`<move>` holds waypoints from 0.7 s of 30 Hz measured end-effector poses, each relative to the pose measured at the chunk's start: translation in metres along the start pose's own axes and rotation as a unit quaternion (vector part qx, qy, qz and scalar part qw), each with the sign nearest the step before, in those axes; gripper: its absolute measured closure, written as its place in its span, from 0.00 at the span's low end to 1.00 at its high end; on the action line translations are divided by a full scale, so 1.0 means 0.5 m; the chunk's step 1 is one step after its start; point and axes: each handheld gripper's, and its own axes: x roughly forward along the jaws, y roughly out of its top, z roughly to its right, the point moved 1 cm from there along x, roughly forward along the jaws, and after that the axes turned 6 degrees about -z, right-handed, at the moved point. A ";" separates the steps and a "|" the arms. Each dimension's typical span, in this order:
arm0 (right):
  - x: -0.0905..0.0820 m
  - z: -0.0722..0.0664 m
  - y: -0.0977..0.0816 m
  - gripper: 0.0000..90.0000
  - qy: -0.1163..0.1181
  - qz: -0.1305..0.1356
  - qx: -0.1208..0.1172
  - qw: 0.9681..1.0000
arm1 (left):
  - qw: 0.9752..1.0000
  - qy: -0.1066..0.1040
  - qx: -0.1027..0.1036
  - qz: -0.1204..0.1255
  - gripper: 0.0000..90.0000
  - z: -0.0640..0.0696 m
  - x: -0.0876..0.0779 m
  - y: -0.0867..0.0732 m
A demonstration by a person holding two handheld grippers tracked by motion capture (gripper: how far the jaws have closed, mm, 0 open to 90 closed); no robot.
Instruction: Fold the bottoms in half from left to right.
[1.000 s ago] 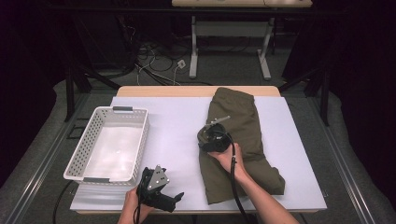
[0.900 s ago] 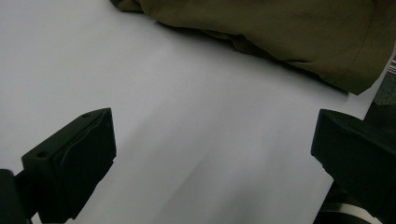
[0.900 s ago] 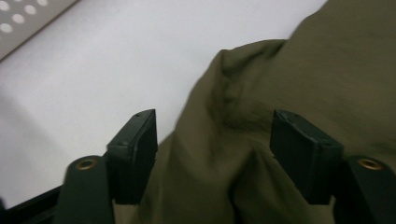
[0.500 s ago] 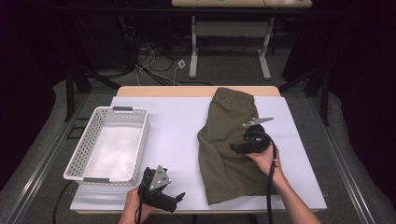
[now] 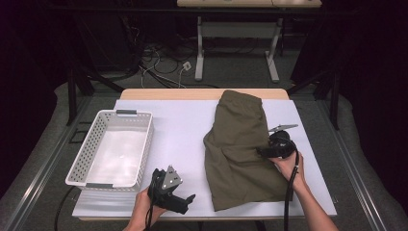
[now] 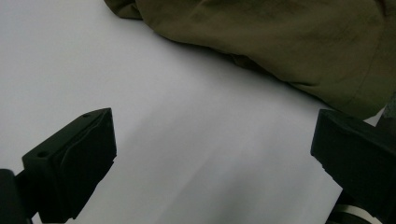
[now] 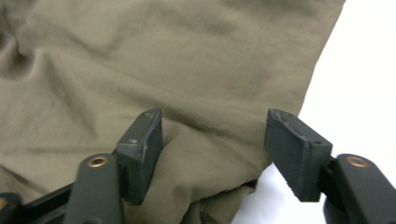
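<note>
In the right gripper view we see our right gripper (image 7: 214,140) with its two black jaws parted, having just been closing a little, over olive-green shorts (image 7: 154,74). A rumpled fold of the cloth lies between the jaws, but the pads are not pressing it. The shorts' edge runs along the right, where the white desk (image 7: 369,70) surface shows.

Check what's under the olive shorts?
The olive shorts lie flat on the white table cover; only that cover shows around them. Anything beneath the cloth is hidden.
</note>
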 end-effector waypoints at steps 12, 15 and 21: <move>-0.012 0.006 0.012 0.36 -0.006 0.006 -0.007 1.000 | 1.000 -0.004 -0.027 -0.007 0.00 -0.015 0.046 0.085; -0.008 0.009 0.011 0.36 -0.001 0.005 -0.003 1.000 | 0.999 -0.020 -0.035 -0.002 0.00 -0.015 0.057 0.106; -0.005 0.010 0.011 0.36 -0.006 0.007 0.004 1.000 | 0.999 -0.026 -0.025 -0.003 0.00 0.004 0.081 0.139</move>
